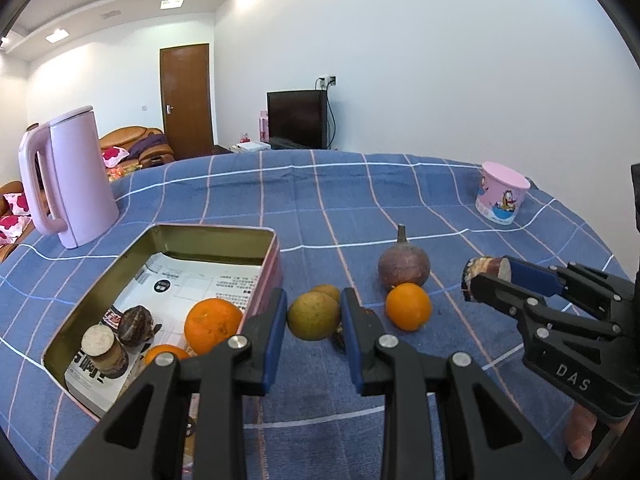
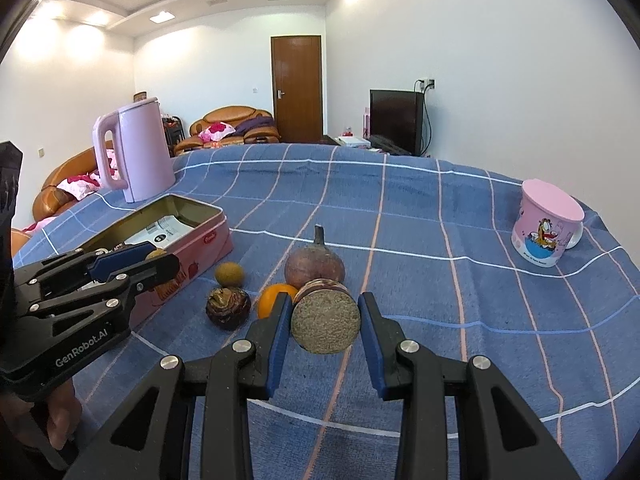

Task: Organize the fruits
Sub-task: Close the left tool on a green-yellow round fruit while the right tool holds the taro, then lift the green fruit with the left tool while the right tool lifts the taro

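White walls, a brown door and a dark television stand behind a desk (image 1: 400, 208) draped in a blue checked cloth. At the lower left of the left wrist view sits an open pink tin (image 1: 224, 236) lined with printed paper, already holding an orange (image 1: 212, 326), a dark brown fruit (image 1: 136, 326) and a cut cylindrical piece (image 1: 104, 350).

The left gripper (image 1: 314, 316) has its jaws pinching a yellow-green round fruit (image 1: 314, 316) just right of the tin's wall, low in the centre of that view. The right gripper (image 2: 325, 322) has its jaws closed on a stubby cut piece (image 2: 325, 322) with a pale, grainy round face and a dark rind, low in the centre of its own view.

Both hands seem to be mid-carry, each with one item bound for the tin. The next move likely calls for lifting each piece over the tin's rim, lowering it onto a free patch of paper and only then letting go.

Still loose on the cloth are a second orange (image 1: 408, 306), a purple-brown bulbous fruit with a stem (image 1: 404, 268), a dark round fruit (image 2: 228, 305) with a pale scarred top and a small yellowish fruit (image 2: 229, 273) beside the tin. A pink kettle (image 1: 72, 180) and a pink cartoon mug (image 1: 502, 194) stand farther back.
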`<action>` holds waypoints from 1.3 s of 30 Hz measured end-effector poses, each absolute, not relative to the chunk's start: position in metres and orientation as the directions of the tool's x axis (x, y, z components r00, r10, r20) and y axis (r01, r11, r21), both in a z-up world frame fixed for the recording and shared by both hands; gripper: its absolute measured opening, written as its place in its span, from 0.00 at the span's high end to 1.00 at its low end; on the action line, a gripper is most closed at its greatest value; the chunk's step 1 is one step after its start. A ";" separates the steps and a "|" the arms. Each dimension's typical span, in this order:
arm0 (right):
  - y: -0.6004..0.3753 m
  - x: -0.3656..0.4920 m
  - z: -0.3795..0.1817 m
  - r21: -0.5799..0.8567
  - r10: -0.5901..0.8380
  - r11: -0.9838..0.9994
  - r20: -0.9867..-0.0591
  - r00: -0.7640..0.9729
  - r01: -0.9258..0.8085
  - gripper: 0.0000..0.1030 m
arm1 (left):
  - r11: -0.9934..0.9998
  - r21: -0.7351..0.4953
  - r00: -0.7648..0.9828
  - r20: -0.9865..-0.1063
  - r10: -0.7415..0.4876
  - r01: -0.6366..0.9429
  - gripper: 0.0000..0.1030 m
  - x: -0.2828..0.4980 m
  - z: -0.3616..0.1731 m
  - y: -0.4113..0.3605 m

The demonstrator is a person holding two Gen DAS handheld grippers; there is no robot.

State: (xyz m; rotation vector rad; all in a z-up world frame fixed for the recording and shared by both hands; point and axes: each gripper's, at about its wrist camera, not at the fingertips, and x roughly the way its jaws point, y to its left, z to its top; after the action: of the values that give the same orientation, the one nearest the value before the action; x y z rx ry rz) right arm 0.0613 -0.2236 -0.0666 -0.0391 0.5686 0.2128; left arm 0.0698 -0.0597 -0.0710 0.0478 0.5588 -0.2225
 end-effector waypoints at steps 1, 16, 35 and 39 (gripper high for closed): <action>-0.224 0.060 -0.066 0.021 0.190 0.977 -0.531 0.825 -0.212 0.65 | 0.975 -0.015 0.827 -0.527 -0.195 0.221 0.72 0.069 -0.070 -0.059; -0.225 0.045 -0.059 0.009 0.195 0.977 -0.456 0.868 -0.215 0.65 | 0.979 -0.010 0.862 -0.474 -0.182 0.201 0.72 0.060 -0.065 -0.056; -0.226 0.029 -0.051 -0.007 0.196 0.977 -0.370 0.908 -0.214 0.65 | 0.985 -0.001 0.897 -0.414 -0.157 0.172 0.72 0.049 -0.061 -0.053; -0.226 0.024 -0.049 -0.011 0.196 0.977 -0.348 0.917 -0.213 0.65 | 0.986 0.002 0.904 -0.400 -0.150 0.164 0.72 0.046 -0.060 -0.052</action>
State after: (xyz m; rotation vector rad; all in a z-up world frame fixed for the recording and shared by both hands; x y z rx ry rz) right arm 0.0238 -0.2257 -0.0493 -0.0487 0.3524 0.2104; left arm 0.0457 -0.0520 -0.0595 0.0360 0.4102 -0.1622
